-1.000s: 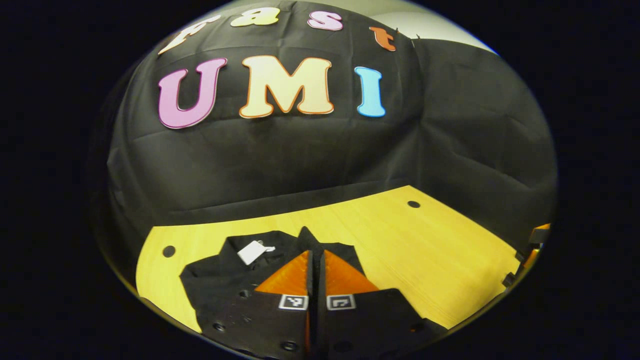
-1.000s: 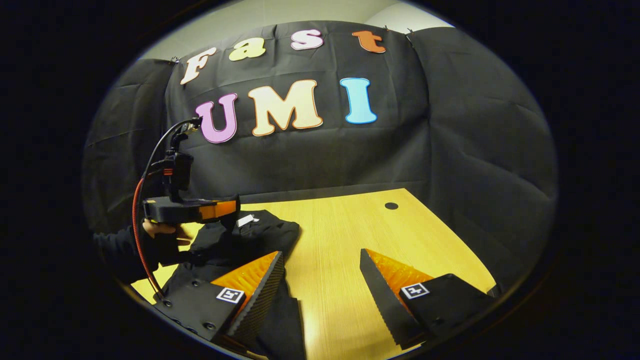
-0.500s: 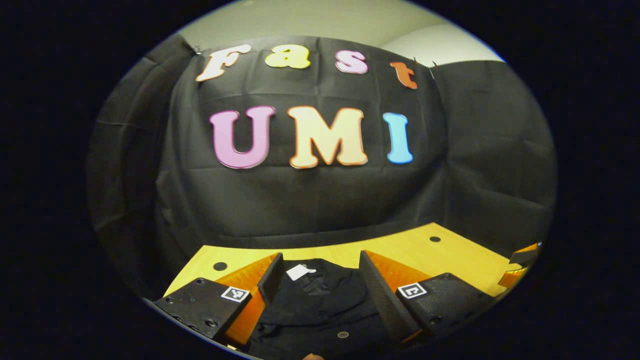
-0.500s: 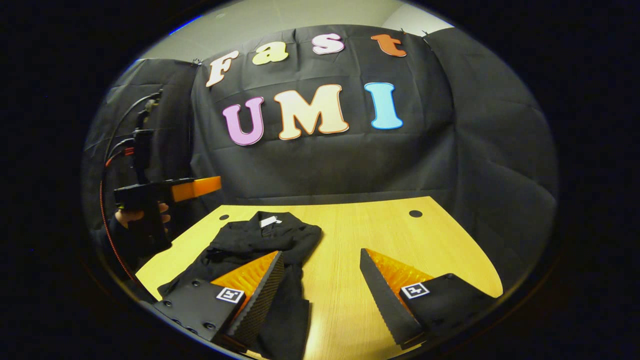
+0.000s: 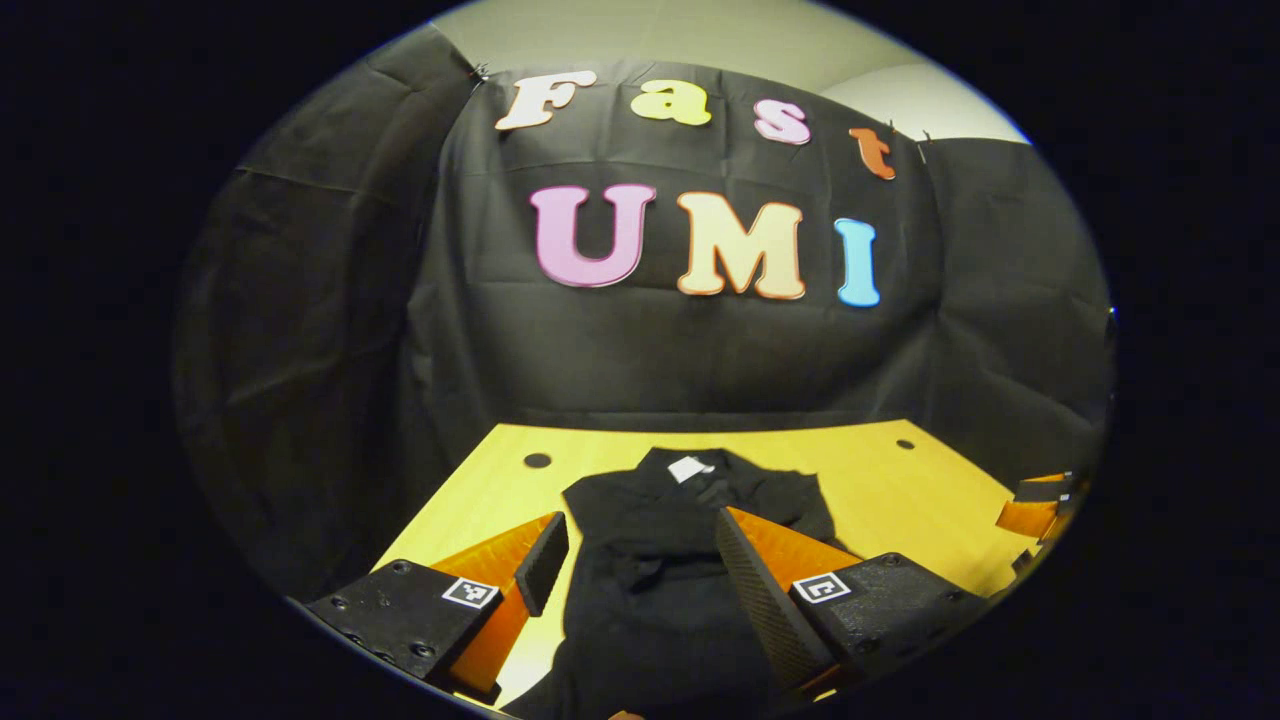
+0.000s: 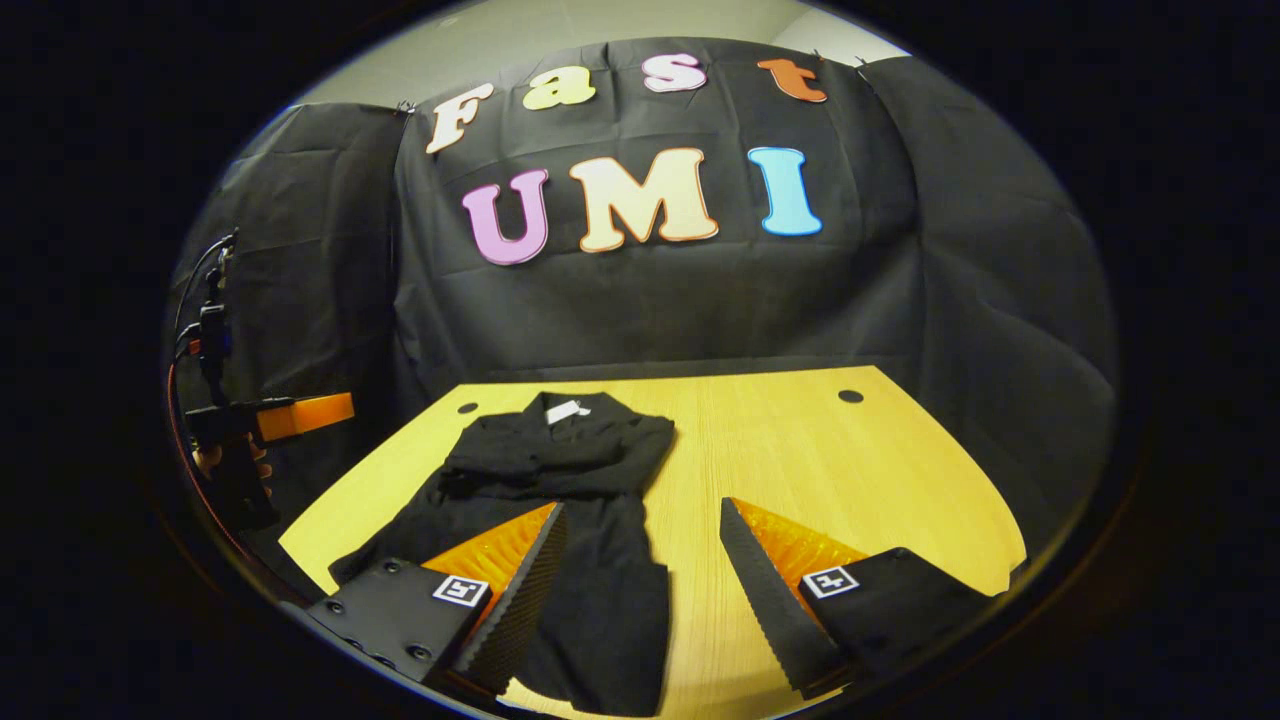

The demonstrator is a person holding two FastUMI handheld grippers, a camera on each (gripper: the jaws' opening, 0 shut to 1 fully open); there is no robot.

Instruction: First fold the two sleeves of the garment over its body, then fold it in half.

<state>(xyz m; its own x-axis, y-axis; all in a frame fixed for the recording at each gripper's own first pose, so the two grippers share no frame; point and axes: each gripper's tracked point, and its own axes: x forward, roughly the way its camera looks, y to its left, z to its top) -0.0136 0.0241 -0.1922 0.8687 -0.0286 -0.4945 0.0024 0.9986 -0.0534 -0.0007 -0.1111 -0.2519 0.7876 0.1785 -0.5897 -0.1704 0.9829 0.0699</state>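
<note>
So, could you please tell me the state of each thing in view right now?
Garment: flat on the table, both sleeves folded over its body, not yet folded in half.
White tag: showing at the collar.
Left gripper: open, above the garment.
Right gripper: open, holding nothing.
Table: bearing the garment.

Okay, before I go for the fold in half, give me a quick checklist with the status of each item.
1. Both sleeves folded over the body: ok. The garment lies as a narrow strip, with the sleeves crossed over its chest.
2. Left gripper open: ok, fingers spread with nothing between them.
3. Right gripper open: ok, fingers spread, empty.
4. Space on the table for the fold: ok, bare wood lies beside and beyond the garment.
5. Hem within reach: cannot tell; the near edge is partly hidden behind the fingers in both views.
6. Fabric flat: not ok, wrinkles bunch around the folded sleeves.
</note>
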